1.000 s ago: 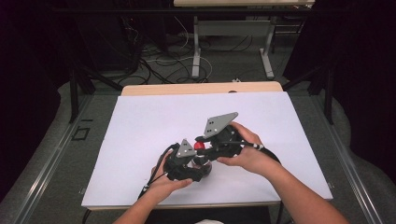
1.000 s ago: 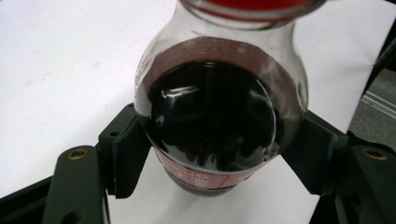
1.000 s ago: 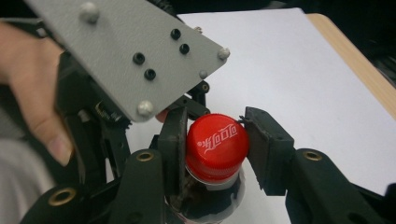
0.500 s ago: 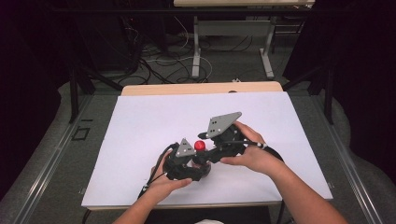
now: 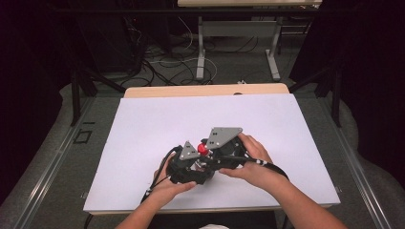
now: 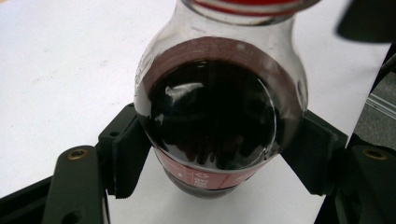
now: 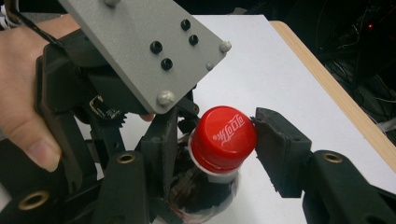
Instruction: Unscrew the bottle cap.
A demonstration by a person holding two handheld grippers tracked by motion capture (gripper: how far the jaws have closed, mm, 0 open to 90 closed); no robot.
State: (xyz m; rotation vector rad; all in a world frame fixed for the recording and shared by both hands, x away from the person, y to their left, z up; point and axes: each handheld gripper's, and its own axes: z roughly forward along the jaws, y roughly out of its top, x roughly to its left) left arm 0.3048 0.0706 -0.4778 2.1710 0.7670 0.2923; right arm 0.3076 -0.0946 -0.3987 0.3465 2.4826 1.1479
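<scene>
Our left gripper (image 5: 195,164) stays clamped near the table's front edge (image 5: 210,209); our right gripper's (image 7: 210,135) jaws have just been closing.

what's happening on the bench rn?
A person is working on a small bottle of dark drink over the white table, one claw in each hand. The left claw is clamped on the bottle's body. The right claw sits at the red cap, its jaws having just been closing; one pad touches the cap's edge, and whether the other presses can't be told. The cap is on the bottle.
</scene>
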